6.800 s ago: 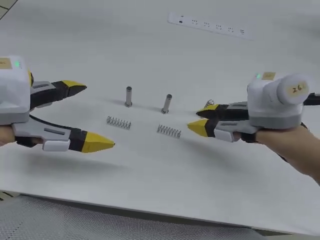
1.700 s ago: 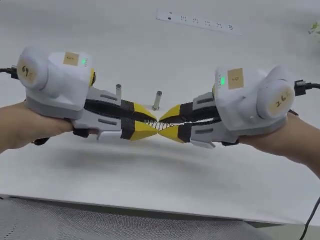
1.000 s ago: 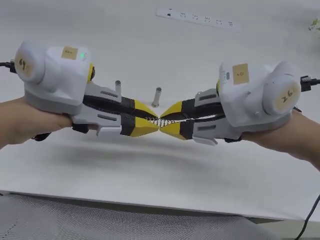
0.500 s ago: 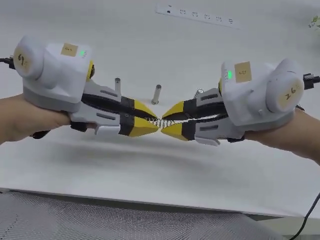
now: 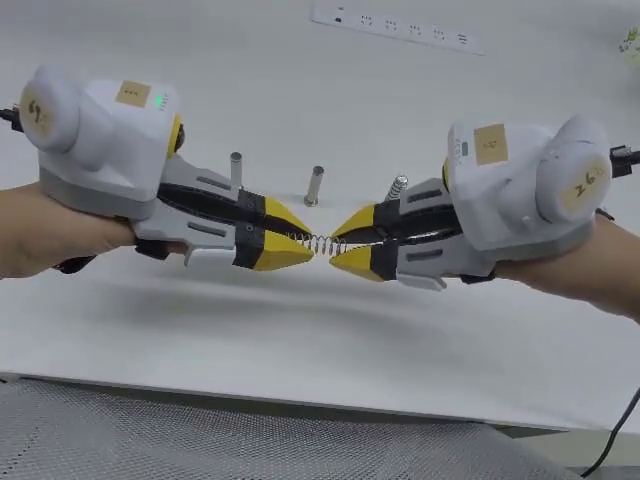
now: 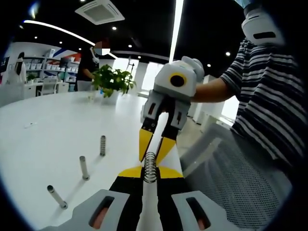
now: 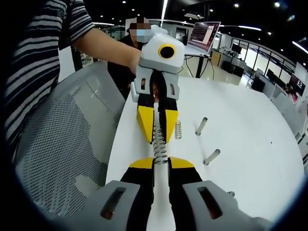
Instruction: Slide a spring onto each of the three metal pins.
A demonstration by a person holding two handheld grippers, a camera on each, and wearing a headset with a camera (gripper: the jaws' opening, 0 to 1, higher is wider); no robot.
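Between left claw, right claw: spring

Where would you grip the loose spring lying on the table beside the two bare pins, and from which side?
Probably across the coils near one end, coming down from above: the loose spring lies flat on the table, and an end grip leaves its other end open for a pin.

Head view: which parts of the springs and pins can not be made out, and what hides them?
Ends of the held spring: head view, inside the shut jaws of left gripper and right gripper.
Pin with spring: head view, base behind right gripper.
Power strip: head view, markings too small.
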